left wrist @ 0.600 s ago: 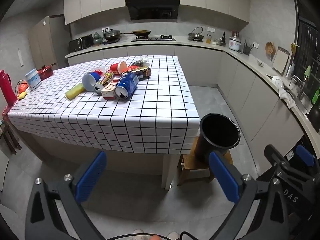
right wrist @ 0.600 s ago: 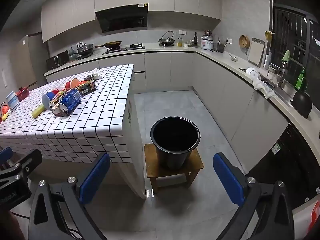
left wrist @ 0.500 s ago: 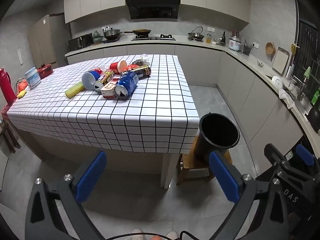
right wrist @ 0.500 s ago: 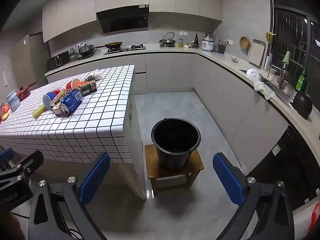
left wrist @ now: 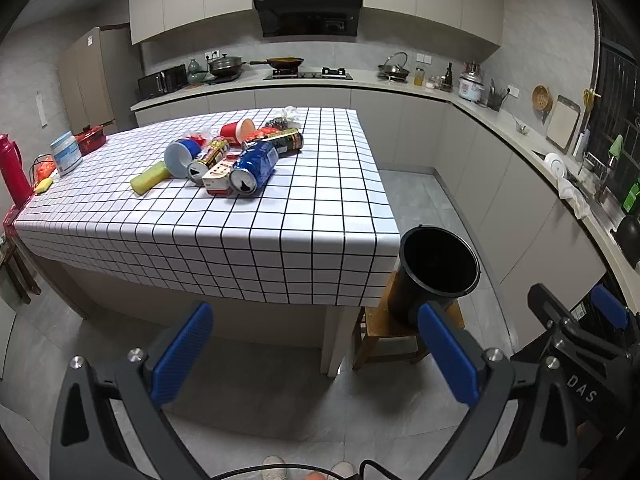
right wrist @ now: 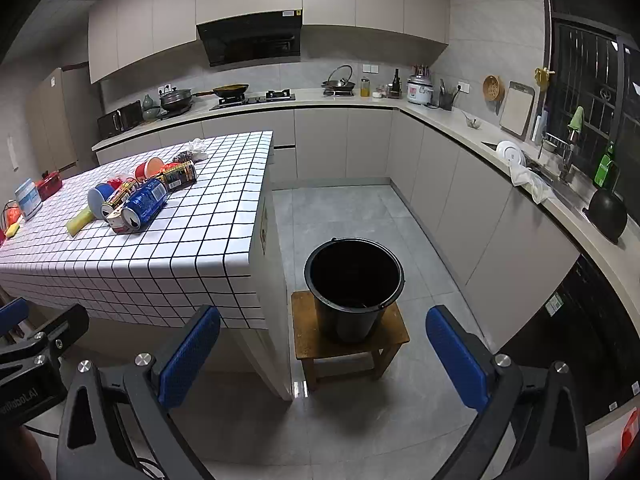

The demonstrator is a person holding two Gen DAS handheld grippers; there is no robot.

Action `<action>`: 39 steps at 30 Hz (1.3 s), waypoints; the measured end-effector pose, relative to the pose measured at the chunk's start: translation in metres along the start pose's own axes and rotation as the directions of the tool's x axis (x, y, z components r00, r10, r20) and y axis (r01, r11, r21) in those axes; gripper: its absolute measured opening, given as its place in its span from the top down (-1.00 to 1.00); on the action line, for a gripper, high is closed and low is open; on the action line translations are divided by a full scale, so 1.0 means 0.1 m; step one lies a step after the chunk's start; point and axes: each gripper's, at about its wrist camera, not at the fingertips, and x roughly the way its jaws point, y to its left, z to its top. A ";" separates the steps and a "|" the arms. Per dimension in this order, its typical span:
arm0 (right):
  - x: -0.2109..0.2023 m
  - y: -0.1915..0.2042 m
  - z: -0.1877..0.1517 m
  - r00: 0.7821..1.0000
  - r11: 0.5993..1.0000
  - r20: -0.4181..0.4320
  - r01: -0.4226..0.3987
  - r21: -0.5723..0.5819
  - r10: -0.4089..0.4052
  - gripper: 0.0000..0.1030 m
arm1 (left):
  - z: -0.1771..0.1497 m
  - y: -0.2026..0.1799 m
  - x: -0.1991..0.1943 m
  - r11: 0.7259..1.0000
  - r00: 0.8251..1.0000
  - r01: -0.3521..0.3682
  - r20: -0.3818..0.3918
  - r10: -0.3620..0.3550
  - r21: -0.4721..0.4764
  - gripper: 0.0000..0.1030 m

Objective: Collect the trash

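Observation:
A pile of trash lies on the checked table [left wrist: 280,216]: a blue can [left wrist: 254,166], a small carton [left wrist: 217,176], a yellow-black can [left wrist: 208,156], a dark can [left wrist: 280,142], a blue cup [left wrist: 180,156], a red cup [left wrist: 238,130] and a yellow tube [left wrist: 150,178]. The pile also shows in the right wrist view, with the blue can [right wrist: 146,202] in front. A black bucket [right wrist: 354,284] stands on a wooden stool [right wrist: 348,340] right of the table; in the left wrist view the bucket [left wrist: 436,268] is at the table's corner. My left gripper [left wrist: 316,356] and right gripper [right wrist: 324,356] are open, empty, well short of the table.
A red thermos [left wrist: 12,172], a white jar [left wrist: 66,152] and a red box [left wrist: 91,139] stand at the table's far left. Kitchen counters [right wrist: 500,148] run along the back and right walls. Grey floor [right wrist: 344,208] lies between table and counters.
Both views have shifted slightly closer to the table and bucket. Both grippers stay open and empty.

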 end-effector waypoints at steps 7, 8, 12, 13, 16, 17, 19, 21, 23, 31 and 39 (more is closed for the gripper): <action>0.02 0.01 0.01 1.000 1.000 -0.003 0.001 0.001 -0.001 -1.00 | 0.01 -0.01 0.03 1.000 1.000 0.001 -0.006 -0.001 -0.004 -1.00; 0.03 0.01 0.01 1.000 1.000 -0.004 0.001 0.002 -0.001 -1.00 | 0.01 -0.02 0.04 1.000 1.000 0.002 -0.007 -0.002 -0.002 -1.00; 0.04 0.00 0.02 1.000 1.000 -0.005 0.002 -0.002 -0.002 -1.00 | 0.01 -0.03 0.05 1.000 1.000 0.005 -0.010 -0.005 -0.003 -1.00; 0.05 0.00 0.02 1.000 1.000 -0.006 0.004 -0.003 -0.004 -1.00 | 0.01 -0.03 0.06 1.000 1.000 0.005 -0.013 -0.005 -0.002 -1.00; 0.06 0.00 0.02 1.000 1.000 -0.005 0.006 -0.003 -0.006 -1.00 | 0.01 -0.03 0.06 1.000 1.000 0.007 -0.014 -0.007 -0.002 -1.00; 0.06 0.00 0.02 1.000 1.000 -0.006 0.006 -0.003 -0.006 -1.00 | 0.01 -0.03 0.06 1.000 1.000 0.007 -0.014 -0.007 -0.002 -1.00; 0.07 0.00 0.03 1.000 1.000 -0.008 0.006 -0.001 -0.006 -1.00 | 0.02 -0.04 0.06 1.000 1.000 0.005 -0.014 -0.005 0.000 -1.00; 0.08 0.00 0.05 1.000 1.000 -0.008 0.006 -0.001 -0.006 -1.00 | 0.02 -0.04 0.07 1.000 1.000 0.006 -0.015 -0.006 0.001 -1.00; 0.09 0.01 0.05 1.000 1.000 -0.007 0.004 0.001 -0.004 -1.00 | 0.02 -0.03 0.07 1.000 1.000 0.004 -0.015 -0.004 0.001 -1.00; 0.03 0.01 0.11 0.999 1.000 0.031 0.014 0.015 -0.015 -1.00 | 0.04 -0.02 0.08 1.000 1.000 -0.008 0.003 0.008 -0.001 -1.00; -0.01 0.05 0.12 0.998 1.000 0.053 0.018 0.011 -0.018 -1.00 | 0.05 0.01 0.08 1.000 1.000 -0.013 0.009 0.013 0.003 -1.00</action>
